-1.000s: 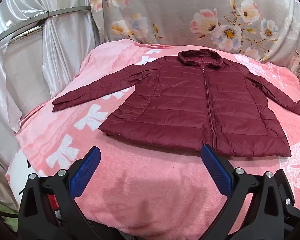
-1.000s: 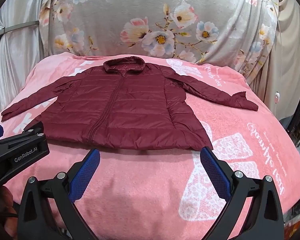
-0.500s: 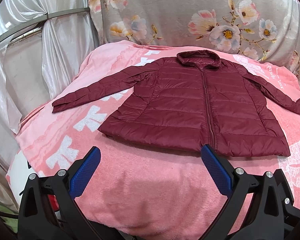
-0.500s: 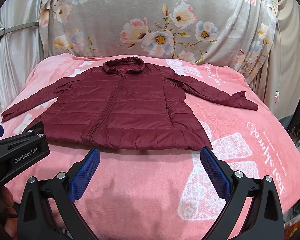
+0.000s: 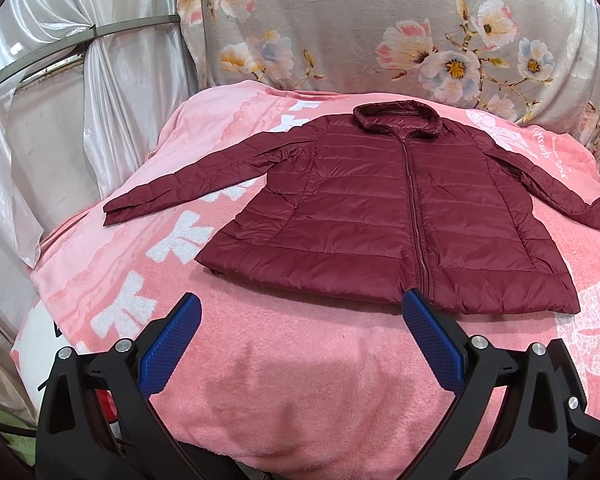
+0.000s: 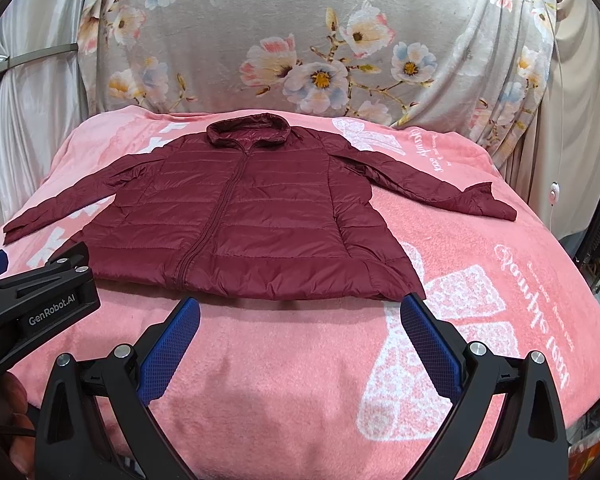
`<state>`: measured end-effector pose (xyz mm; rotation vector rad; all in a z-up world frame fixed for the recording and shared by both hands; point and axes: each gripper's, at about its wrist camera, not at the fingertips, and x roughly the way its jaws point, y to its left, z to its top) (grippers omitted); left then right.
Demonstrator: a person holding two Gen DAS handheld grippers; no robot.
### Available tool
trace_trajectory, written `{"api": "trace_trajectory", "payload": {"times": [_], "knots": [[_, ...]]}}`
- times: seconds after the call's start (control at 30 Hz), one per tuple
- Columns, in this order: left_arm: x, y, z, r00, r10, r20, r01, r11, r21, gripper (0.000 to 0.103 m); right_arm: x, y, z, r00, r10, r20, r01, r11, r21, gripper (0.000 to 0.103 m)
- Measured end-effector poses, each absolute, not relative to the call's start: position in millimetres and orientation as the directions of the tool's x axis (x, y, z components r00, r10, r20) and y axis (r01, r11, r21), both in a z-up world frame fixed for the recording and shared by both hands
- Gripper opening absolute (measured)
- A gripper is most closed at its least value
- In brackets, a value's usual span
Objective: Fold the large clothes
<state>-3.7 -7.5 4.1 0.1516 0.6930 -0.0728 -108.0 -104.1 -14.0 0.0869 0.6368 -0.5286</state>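
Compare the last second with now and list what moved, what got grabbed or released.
Almost nothing changed. The left gripper drifted very slightly, so the maroon jacket sits a touch lower in its view. Nothing was grabbed or released: both it and the right gripper stay open and empty, and the jacket still lies flat, sleeves spread, on the pink blanket.

Maroon jacket (image 5: 400, 216), pink blanket (image 5: 300, 380)

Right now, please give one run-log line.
jacket: flat, unfolded | left tool: open, empty | right tool: open, empty | blanket
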Motion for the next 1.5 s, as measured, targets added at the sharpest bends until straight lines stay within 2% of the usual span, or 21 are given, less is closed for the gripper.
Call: {"api": "trace_trajectory", "payload": {"times": [1.5], "knots": [[0.8,-2.6,1.6,0.762,-0.016,-0.648,0.121,0.986,0.118,0.098,-106.9,-103.7,-13.7,0.680,-0.442,-0.586,0.494,0.866,-0.080,0.098]]}}
